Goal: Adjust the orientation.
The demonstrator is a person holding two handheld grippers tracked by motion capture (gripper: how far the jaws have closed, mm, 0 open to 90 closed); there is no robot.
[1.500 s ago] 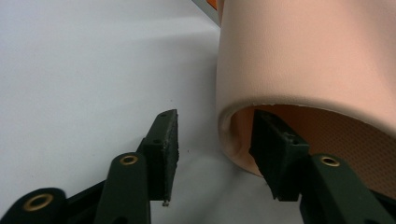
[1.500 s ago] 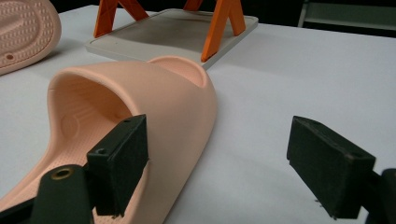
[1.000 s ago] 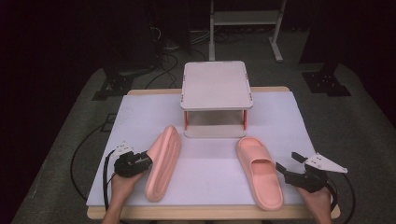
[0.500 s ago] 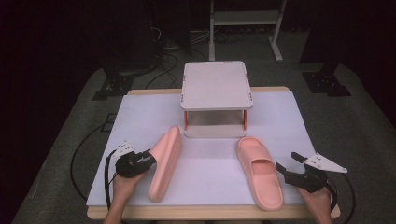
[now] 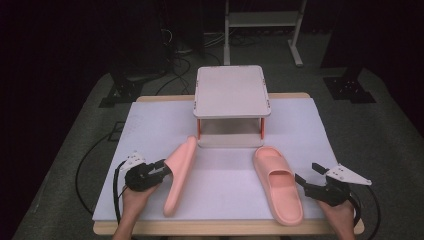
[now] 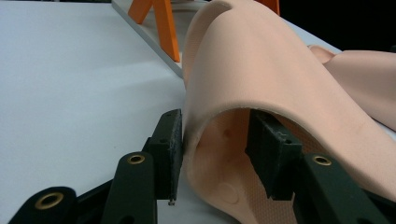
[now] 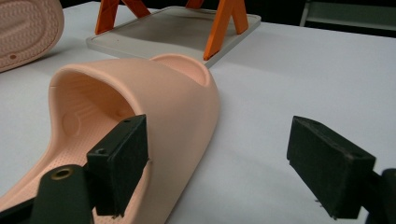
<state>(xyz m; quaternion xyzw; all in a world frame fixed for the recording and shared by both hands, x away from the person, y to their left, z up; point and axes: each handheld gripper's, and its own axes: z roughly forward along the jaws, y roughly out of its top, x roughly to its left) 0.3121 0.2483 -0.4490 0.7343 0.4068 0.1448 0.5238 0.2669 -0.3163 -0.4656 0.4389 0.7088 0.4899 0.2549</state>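
Two peach-pink slippers [image 5: 178, 175] (dimpled soles), white table cover [image 5: 310, 130], orange-legged grey shelf [image 5: 231, 91].

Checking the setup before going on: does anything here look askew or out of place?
Yes. The left slipper is tipped on its edge, its strap wall clamped in the left gripper, while the right slipper lies flat, sole down.

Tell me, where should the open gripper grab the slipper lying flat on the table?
Probably the strap's outer wall. The right slipper lies sole down, its strap arching into a thin side. The right gripper, beside it with jaws wide, could come level from that side, one jaw under the strap, as the left gripper does.
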